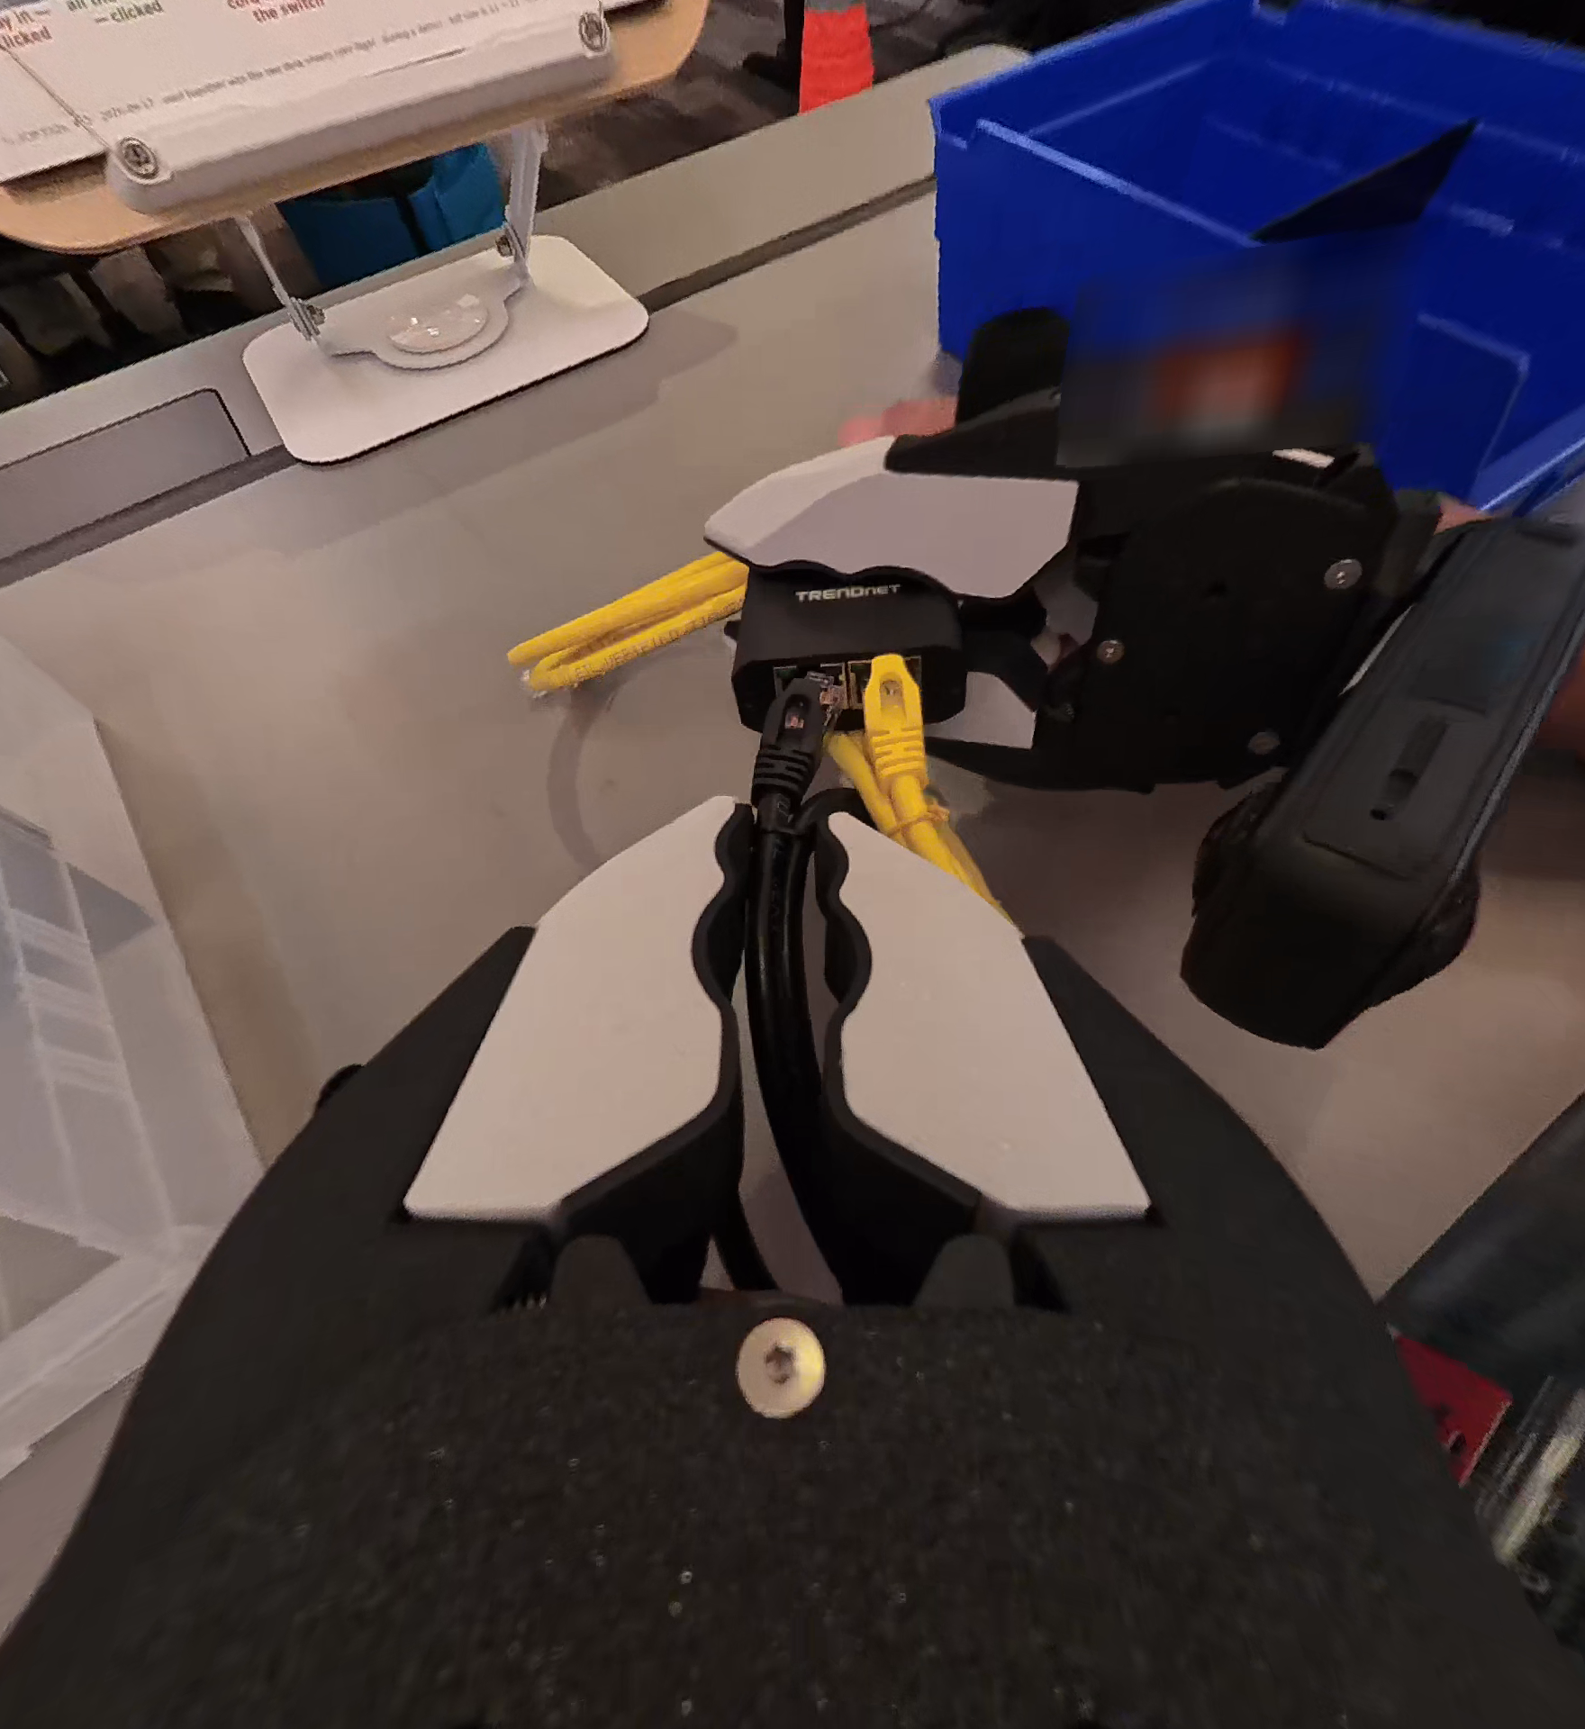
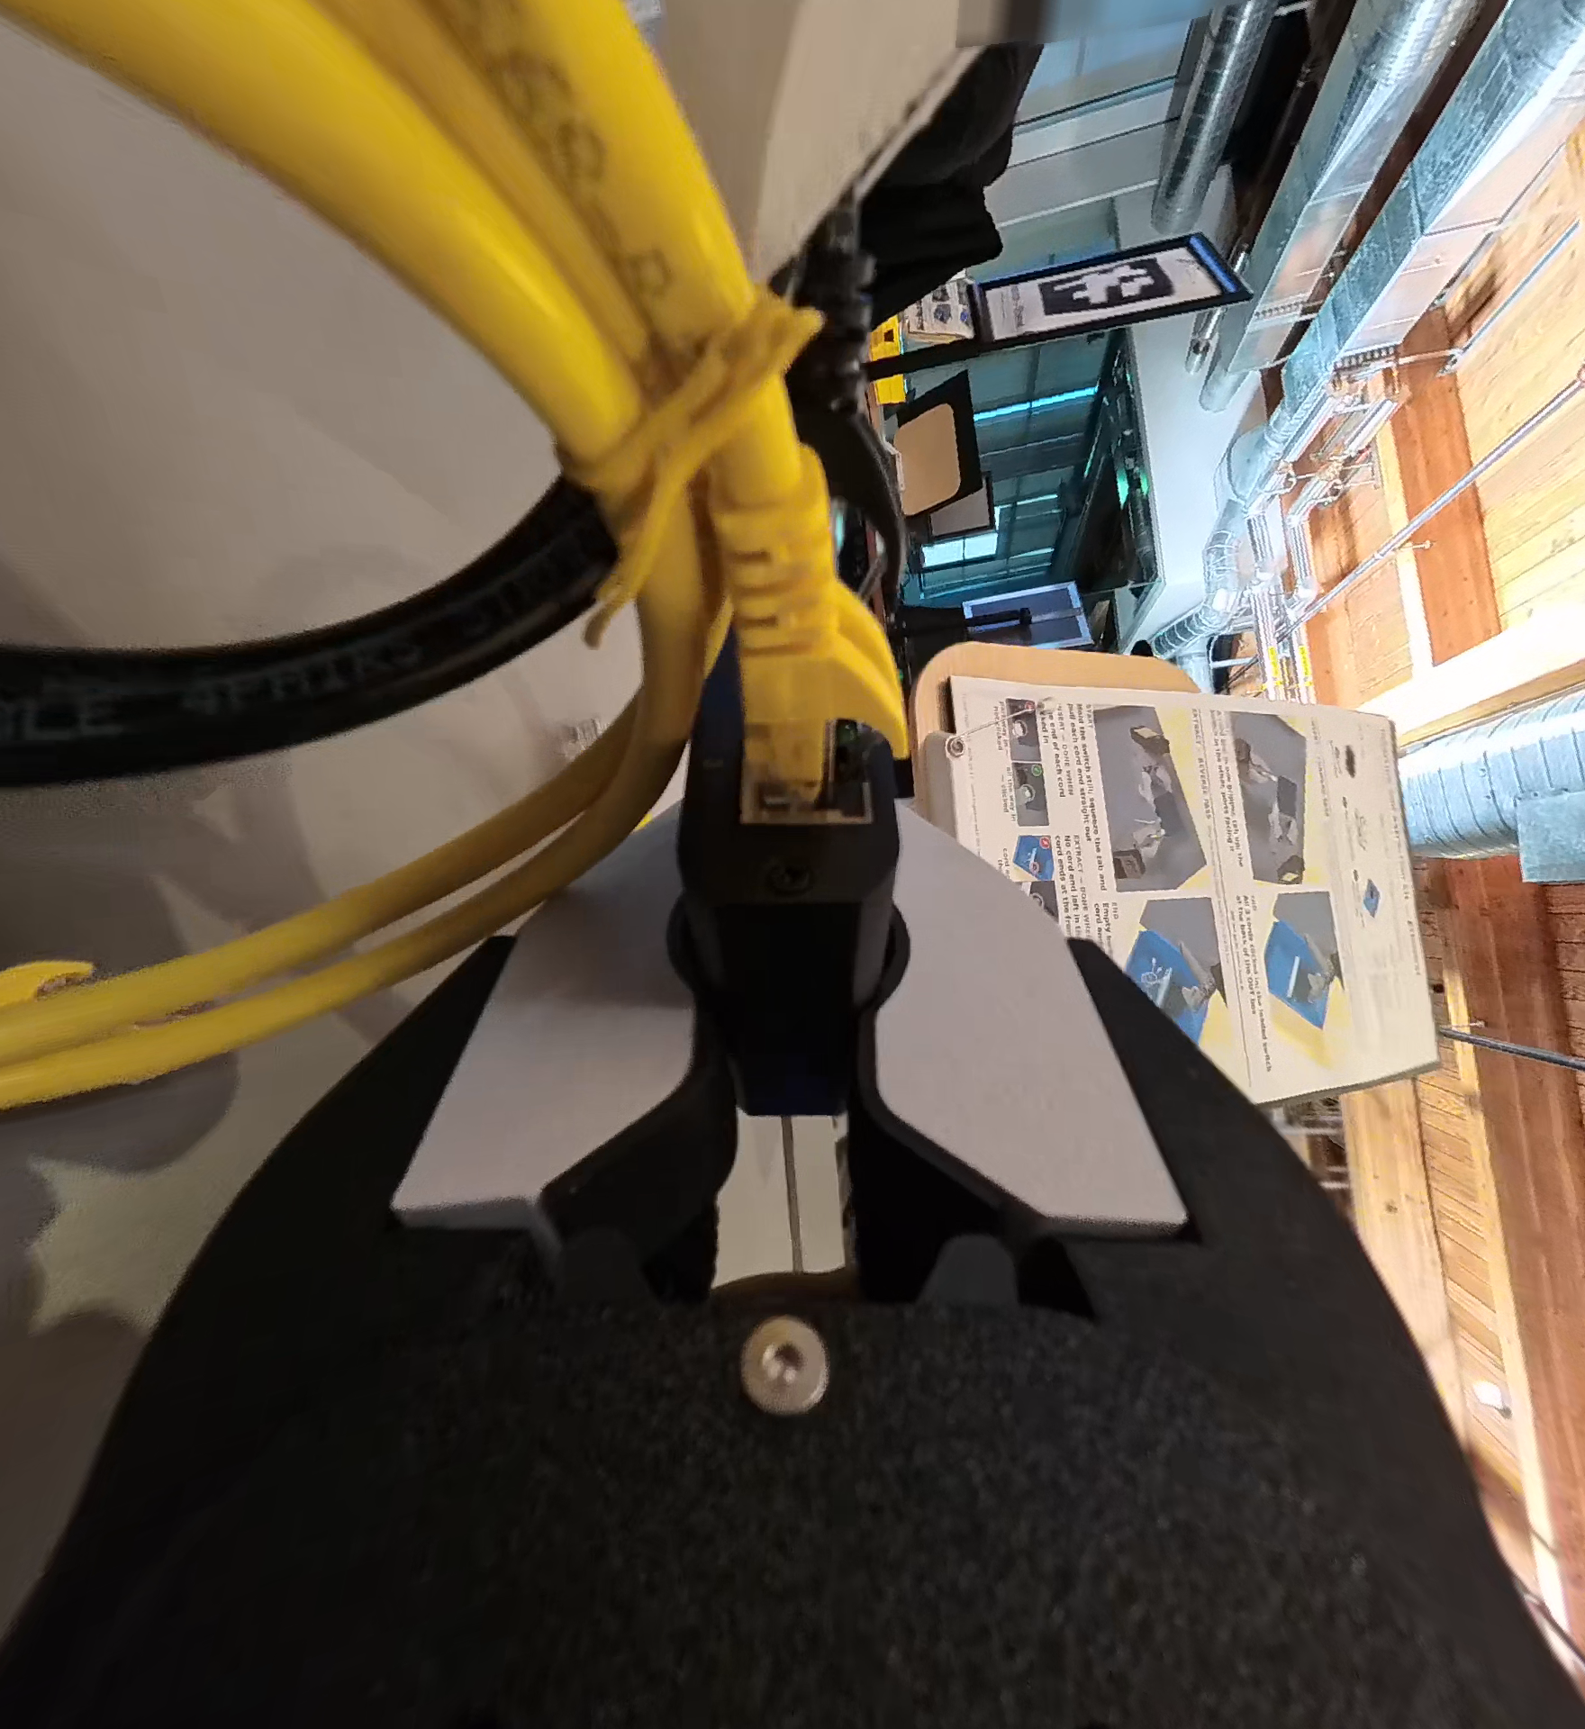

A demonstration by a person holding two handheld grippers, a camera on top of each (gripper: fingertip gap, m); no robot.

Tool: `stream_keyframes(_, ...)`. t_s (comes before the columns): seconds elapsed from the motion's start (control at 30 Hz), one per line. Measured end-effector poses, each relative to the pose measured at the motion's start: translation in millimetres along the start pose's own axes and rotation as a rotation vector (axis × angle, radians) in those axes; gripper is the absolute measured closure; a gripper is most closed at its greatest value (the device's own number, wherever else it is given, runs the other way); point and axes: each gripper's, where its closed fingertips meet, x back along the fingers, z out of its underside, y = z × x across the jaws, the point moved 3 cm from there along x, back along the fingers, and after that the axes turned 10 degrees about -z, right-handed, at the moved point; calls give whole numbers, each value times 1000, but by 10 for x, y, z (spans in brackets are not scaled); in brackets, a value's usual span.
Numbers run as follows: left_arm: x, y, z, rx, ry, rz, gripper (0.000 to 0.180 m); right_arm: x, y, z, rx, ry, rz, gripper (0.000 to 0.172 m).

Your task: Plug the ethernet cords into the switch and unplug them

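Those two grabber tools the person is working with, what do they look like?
Each gripper has two broad pale grey fingers lined with wavy black pads, on a black, grainy body with a silver screw. The right gripper, seen from the side, is black with small screws and a chunky black block behind.

The table [image 1: 302, 655] is grey and smooth, with a soft shine from the light above. On its far side stands a white stand [image 1: 452, 346] holding a wooden board [image 1: 321, 140] with a printed sheet. A blue bin [image 1: 1331, 168] is at the right, a clear plastic box [image 1: 40, 936] at the left. The ceiling [image 2: 1519, 468] is of wooden planks, with silver ducts [image 2: 1519, 777] and thin pipes.
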Motion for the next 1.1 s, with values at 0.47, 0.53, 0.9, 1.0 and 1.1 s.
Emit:
stream_keyframes(0.47, 215, 551, 134, -101, 87, -76, 168, -61, -78, 206, -170, -45, -52, 147)
stream_keyframes(0.53, 336, 685, 19, -252, 31, -215, 168, -60, -78, 217, -178, -49, -53, 147)
stream_keyframes(0.9, 602, 890, 331, -510, 57, -489, 168, -52, -74, 224, -151, -35, -52, 147)
stream_keyframes(1.0, 683, 938, 464, -333, 84, -425, 168, -48, -92, 234, -174, -45, -54, 147)
stream_keyframes(1.1, 730, 933, 615, -113, 101, -355, 168, -38, -103, 217, -179, -53, -55, 146)
